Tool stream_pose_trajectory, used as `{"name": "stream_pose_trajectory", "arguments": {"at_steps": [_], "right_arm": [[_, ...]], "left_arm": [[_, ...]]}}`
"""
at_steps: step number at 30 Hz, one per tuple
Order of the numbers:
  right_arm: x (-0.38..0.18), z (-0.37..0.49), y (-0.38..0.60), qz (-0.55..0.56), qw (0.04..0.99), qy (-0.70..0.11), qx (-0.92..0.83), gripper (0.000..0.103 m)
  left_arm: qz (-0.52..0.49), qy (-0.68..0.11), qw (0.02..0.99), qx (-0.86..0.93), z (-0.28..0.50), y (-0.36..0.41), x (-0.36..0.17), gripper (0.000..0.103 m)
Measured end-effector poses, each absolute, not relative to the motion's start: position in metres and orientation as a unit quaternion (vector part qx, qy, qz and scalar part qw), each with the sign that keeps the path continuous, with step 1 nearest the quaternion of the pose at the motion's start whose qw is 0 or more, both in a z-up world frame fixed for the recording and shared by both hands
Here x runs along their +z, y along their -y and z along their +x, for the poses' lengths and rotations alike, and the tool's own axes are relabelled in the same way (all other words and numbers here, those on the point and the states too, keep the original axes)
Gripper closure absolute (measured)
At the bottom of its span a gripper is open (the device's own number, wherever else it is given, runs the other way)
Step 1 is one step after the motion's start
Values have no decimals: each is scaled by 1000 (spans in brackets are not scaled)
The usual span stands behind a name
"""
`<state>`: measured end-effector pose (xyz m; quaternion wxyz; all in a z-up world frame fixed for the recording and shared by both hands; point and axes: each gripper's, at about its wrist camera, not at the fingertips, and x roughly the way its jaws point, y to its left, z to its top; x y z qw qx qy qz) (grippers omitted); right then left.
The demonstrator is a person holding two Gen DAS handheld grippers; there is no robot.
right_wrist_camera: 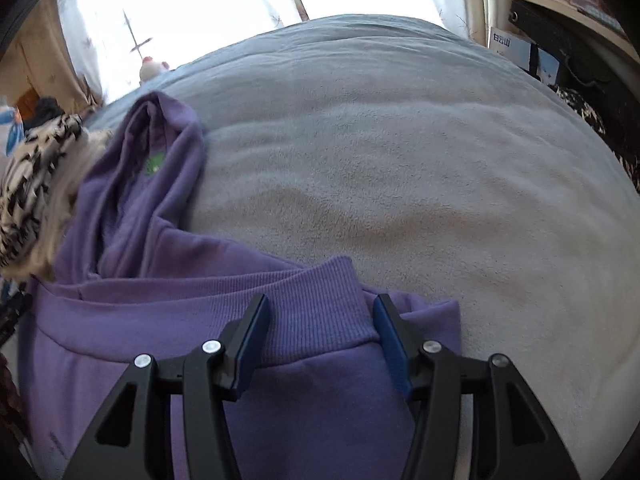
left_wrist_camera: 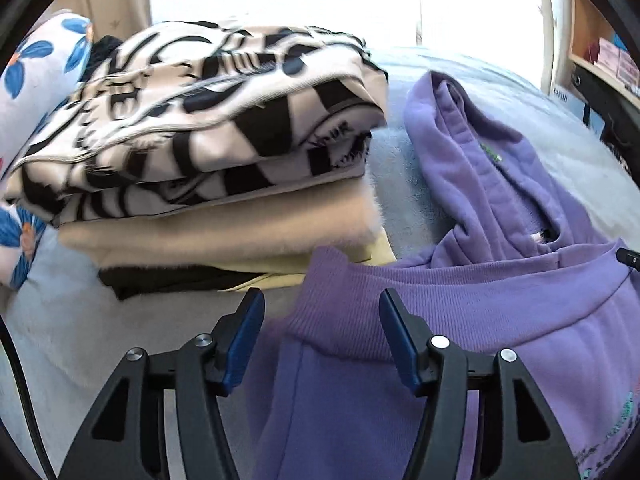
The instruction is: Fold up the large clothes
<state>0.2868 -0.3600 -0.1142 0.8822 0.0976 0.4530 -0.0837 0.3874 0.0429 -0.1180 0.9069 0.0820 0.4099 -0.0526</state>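
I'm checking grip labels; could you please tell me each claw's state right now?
Left claw: open over the purple hoodie's ribbed hem, holding nothing.
Right claw: open over the hem, holding nothing.

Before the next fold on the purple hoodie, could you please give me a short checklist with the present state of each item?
1. Left gripper free of cloth: ok, jaws apart over the purple hoodie's ribbed hem, pads not pressing.
2. Right gripper free of cloth: ok, jaws apart over the hem's other corner.
3. Hem folded up toward the hood: ok.
4. Hood flat: not ok, it stands bunched.
5. Room on the grey blanket to the hoodie's right: ok.
6. Stack of folded clothes clear of the hoodie: cannot tell, it lies close beside the hem.
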Motion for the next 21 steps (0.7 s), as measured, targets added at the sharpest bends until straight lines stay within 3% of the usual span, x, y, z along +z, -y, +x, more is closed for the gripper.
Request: {"name": "stream_pose_trajectory", "arguments": {"at_steps": [1, 2, 3, 4, 12, 21], "right_arm": [[-115, 287, 357, 86, 884, -452, -86, 61], [-116, 287, 357, 78, 884, -453, -89, 70], [-116, 286, 357, 72, 883, -454, -98, 89], [-114, 285, 359, 78, 883, -451, -100, 90], [-120, 283, 374, 96, 878, -454, -113, 90], [-70, 229, 336, 102, 900, -413, -96, 85]], "left_arm": [[87, -418, 903, -45, 393, -42, -122, 47], [85, -428, 899, -41, 399, -42, -128, 69], [74, -439, 894, -40, 406, -43, -133, 86], [62, -444, 893, -37, 410, -45, -134, 90], [-33, -440, 897, -34, 410, -76, -146, 91], [22, -398, 916, -50, 350, -46, -98, 73]]}}
